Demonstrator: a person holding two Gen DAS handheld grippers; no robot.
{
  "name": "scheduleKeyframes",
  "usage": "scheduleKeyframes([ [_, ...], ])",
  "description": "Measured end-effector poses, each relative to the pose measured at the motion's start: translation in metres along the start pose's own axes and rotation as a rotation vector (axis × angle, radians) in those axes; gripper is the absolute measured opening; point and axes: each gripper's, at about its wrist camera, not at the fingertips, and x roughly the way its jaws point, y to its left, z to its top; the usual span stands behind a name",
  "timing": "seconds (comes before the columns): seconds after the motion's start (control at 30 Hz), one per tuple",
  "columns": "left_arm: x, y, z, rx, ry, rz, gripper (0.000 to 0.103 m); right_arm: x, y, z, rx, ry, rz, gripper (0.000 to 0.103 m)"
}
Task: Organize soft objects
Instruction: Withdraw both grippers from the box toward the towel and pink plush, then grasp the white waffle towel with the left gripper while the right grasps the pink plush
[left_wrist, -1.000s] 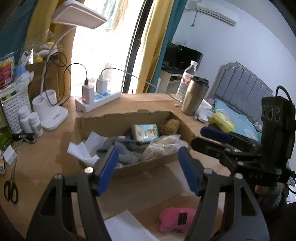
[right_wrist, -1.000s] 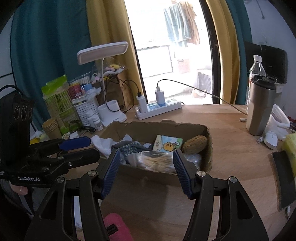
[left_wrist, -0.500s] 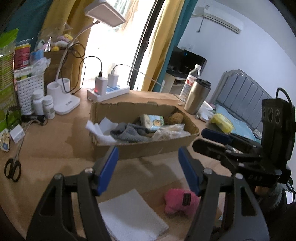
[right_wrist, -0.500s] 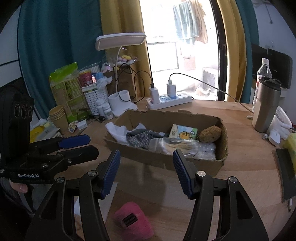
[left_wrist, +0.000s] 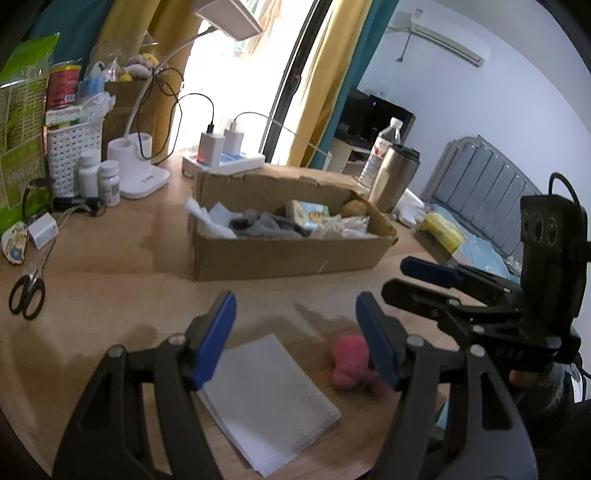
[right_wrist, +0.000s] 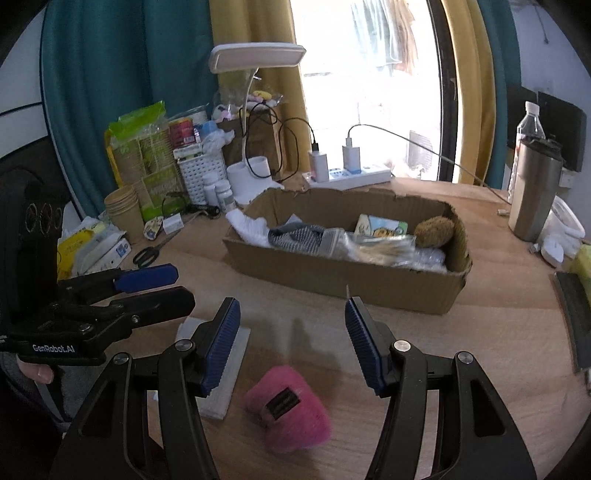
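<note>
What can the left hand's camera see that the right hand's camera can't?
Only the left wrist view shows the bed's grey headboard and the wall air conditioner. Only the right wrist view shows the stack of paper cups and the black label on the pink plush. Both show the cardboard box, scissors and white folded cloth.

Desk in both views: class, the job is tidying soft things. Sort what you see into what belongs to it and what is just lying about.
Belongs:
pink plush
folded white cloth
cardboard box
grey knit

Lying about:
scissors
steel tumbler
desk lamp
power strip
</note>
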Motion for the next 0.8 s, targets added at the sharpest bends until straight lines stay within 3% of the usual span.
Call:
scheduleKeyframes([
  [0.23, 0.005, 0.001, -0.018, 0.003, 0.042, 0.02, 0.077, 0.003, 0.002, -0.014, 0.006, 0.025, 0.006, 0.062],
  [0.8, 0.029, 0.004, -0.049, 0.047, 0.159, 0.127, 0.078, 0.021, -0.016, -0.043, 0.053, 0.11, -0.01, 0.062],
])
